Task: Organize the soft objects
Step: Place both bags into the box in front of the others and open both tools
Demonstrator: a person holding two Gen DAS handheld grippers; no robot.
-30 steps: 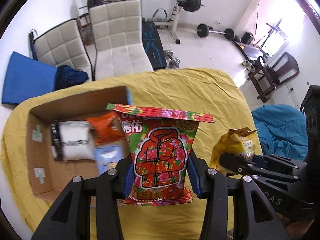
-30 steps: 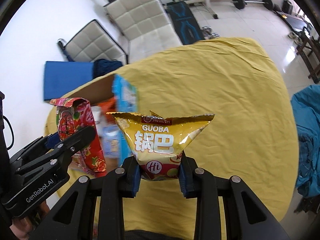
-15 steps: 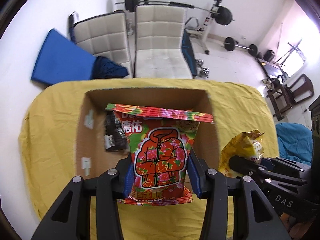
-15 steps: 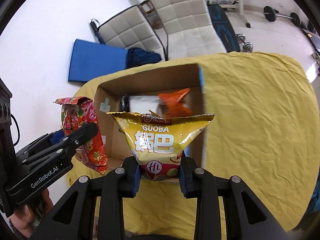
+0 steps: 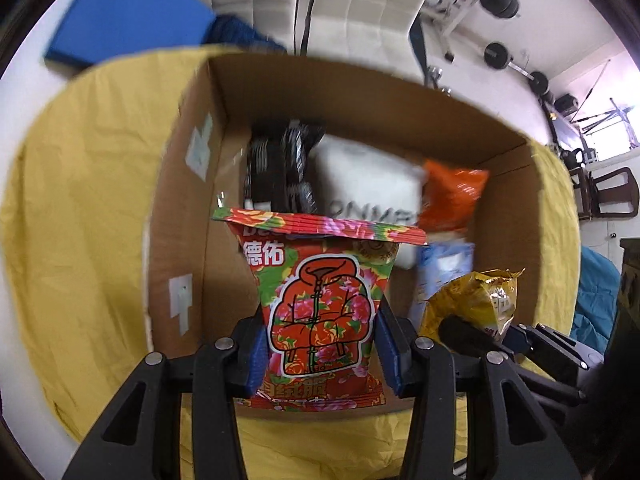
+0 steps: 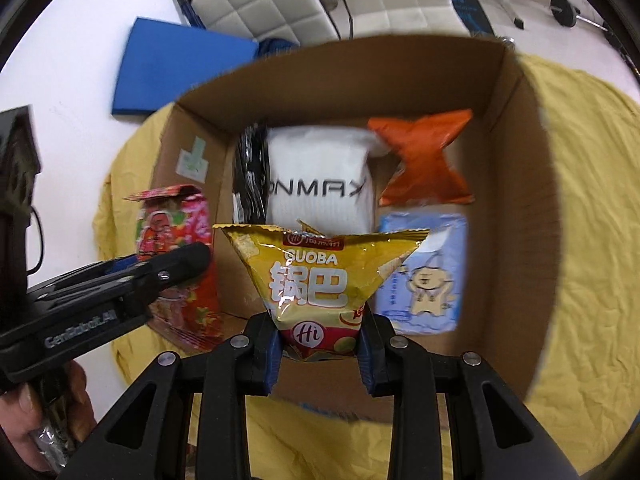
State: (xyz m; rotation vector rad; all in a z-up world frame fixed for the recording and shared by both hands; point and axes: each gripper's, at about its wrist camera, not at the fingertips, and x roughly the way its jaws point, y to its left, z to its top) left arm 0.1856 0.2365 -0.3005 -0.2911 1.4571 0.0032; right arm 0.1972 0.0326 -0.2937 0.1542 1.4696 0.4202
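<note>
The left gripper (image 5: 322,354) is clamping a red floral snack bag (image 5: 320,300) between its blue pads, holding it upright over the near left part of an open cardboard box (image 5: 508,208). The right gripper (image 6: 320,354) is squeezing a gold snack bag (image 6: 320,276) by its lower end, also above the box.

The right wrist view is looking more squarely into the box and is showing its contents clearly: a white pack (image 6: 320,172) lettered in dark print, a black packet (image 6: 250,172) standing at its left side, an orange packet (image 6: 424,160) in the far right corner, and a pale blue pack (image 6: 428,276) with a cartoon figure lying flat below it. In the left wrist view these same things are blurring and partly hiding behind the floral bag.

The right view is also showing a hand (image 6: 44,412) gripping the left tool's handle at the lower left edge, which the left view is not catching. The left view, in turn, is showing the gold bag from the side, pinched in the neighbouring tool at lower right.

The box is sitting on a table draped in yellow cloth (image 5: 88,200). White padded chairs (image 6: 312,4) and a blue mat (image 6: 180,68) are lying beyond it.
</note>
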